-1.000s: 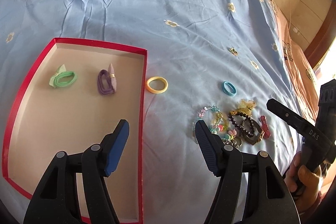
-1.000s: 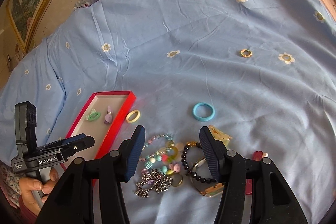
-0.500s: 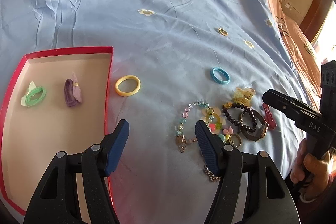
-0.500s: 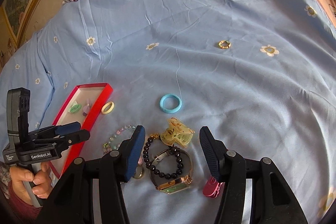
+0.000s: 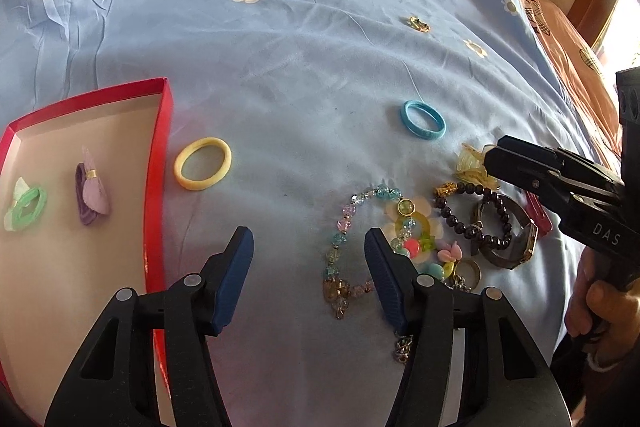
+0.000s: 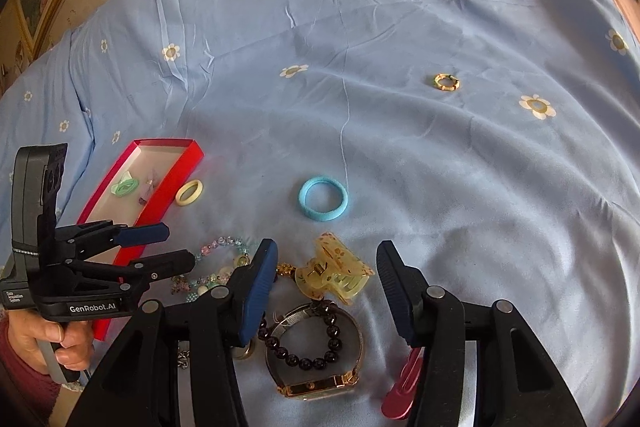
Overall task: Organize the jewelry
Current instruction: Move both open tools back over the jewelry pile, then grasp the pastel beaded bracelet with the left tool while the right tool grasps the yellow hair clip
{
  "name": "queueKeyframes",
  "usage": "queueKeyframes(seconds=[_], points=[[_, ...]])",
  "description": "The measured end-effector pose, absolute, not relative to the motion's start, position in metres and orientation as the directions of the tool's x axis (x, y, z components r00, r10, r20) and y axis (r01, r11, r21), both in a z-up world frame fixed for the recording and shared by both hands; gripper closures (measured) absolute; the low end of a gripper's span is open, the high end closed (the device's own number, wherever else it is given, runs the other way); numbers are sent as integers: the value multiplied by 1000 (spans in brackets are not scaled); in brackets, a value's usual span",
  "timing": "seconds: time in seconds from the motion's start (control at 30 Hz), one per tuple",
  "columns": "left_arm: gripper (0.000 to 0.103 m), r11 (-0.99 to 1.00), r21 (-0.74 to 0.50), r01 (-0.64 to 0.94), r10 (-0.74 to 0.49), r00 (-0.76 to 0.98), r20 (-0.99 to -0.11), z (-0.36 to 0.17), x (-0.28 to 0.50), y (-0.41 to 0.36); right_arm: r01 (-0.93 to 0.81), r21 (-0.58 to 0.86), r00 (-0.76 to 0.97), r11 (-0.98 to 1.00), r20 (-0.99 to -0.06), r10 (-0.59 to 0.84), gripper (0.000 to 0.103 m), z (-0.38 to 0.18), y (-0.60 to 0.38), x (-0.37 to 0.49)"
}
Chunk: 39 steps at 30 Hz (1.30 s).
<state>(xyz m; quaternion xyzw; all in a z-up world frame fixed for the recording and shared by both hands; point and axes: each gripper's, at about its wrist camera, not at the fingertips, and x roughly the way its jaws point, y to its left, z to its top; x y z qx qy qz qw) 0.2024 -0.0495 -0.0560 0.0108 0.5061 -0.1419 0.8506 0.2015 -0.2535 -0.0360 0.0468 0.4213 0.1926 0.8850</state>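
While both my hands hover over the blue flowered bedsheet (image 6: pixel 460 187), the left fingers (image 5: pixel 308 263) stand partly apart with nothing between the pads, having just been closing; beneath the gap lies bare sheet and the near loop of the pastel bead bracelet (image 5: pixel 340 251). My right fingers (image 6: pixel 326 287) have likewise just been closing and hold nothing, though the yellow hair claw (image 6: pixel 334 277) sits on the bed in the gap between them, touching neither pad as far as I can tell.

From the right wrist view, the jewelry heap lies at six o'clock: a dark bead bracelet (image 6: pixel 316 343) resting over a gold watch (image 6: pixel 320 385), a pink clip (image 6: pixel 400 395) at five o'clock, partly hidden by my right finger. A blue hair tie (image 6: pixel 323 203) lies alone near the centre, and a small gold ring (image 6: pixel 447 82) well apart at one o'clock.

The red box (image 5: pixel 158 163) sits at nine o'clock in the left wrist view, holding a green hair tie (image 5: pixel 26 209) and a purple hair tie (image 5: pixel 91 193) side by side, apart. A yellow hair tie (image 5: pixel 203 169) lies just beside the box's wall, outside it.
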Motion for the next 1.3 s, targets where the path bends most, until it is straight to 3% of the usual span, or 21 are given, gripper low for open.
queueKeyframes(seconds=[0.07, 0.17, 0.2, 0.3, 0.33, 0.37, 0.53, 0.87, 1.3], points=[[48, 956, -116, 268, -228, 435, -871, -61, 204, -54, -304, 236, 564, 923, -736, 374, 67, -39, -252, 204], [49, 953, -82, 292, -209, 437, -875, -65, 204, -62, -304, 228, 557, 925, -745, 367, 76, -44, -251, 206], [55, 949, -79, 304, -212, 437, -874, -65, 203, -64, -305, 230, 559, 924, -743, 370, 77, -45, -251, 206], [92, 935, -93, 342, -243, 427, -871, -64, 204, -68, -305, 233, 566, 924, -736, 372, 84, -43, -252, 204], [96, 930, -98, 353, -252, 420, -872, -64, 204, -69, -303, 233, 568, 924, -735, 371, 86, -42, -252, 204], [96, 930, -91, 357, -248, 424, -871, -63, 203, -71, -304, 237, 568, 923, -733, 375, 92, -41, -252, 203], [97, 928, -106, 357, -268, 443, -855, -56, 196, -70, -296, 248, 580, 922, -720, 380, 99, -35, -253, 199], [97, 924, -201, 326, -353, 525, -774, -7, 175, -45, -299, 303, 612, 905, -667, 426, 99, -9, -255, 186], [97, 933, -246, 264, -358, 610, -707, 32, 143, 3, -383, 335, 590, 861, -628, 507, 99, 12, -215, 173]])
